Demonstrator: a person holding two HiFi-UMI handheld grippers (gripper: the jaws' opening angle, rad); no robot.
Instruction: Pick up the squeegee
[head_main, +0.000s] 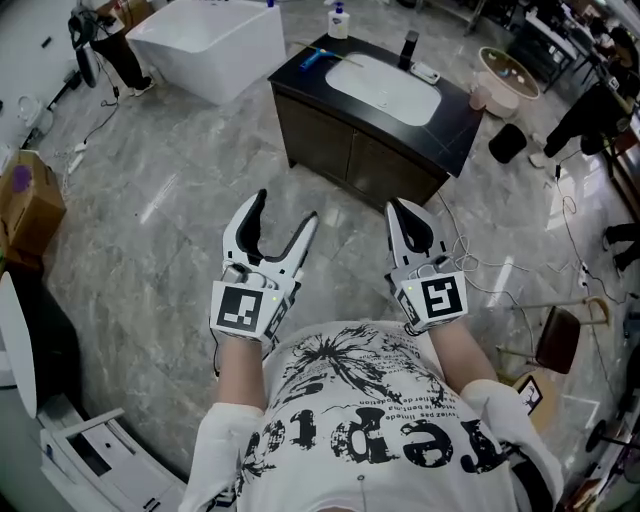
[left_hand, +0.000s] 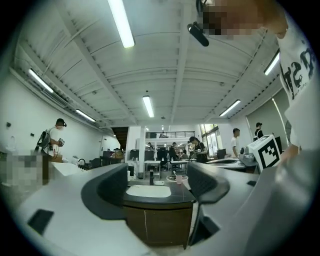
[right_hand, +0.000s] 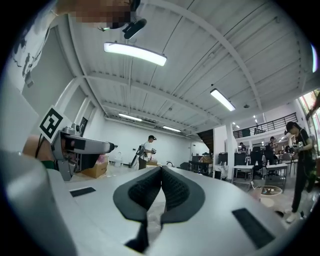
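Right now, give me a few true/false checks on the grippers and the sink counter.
1. The left gripper has its jaws apart with nothing between them. True.
2. The right gripper is open. False: its jaws are together and empty.
3. One gripper holds the squeegee. False: the blue-handled squeegee lies on the counter, left of the basin.
4. A white bathtub stands beyond the cabinet, to its left. True.

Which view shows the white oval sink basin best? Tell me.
Head view: the white oval sink basin is seen whole from above in its black countertop. Left gripper view shows the basin low and foreshortened; right gripper view misses it.
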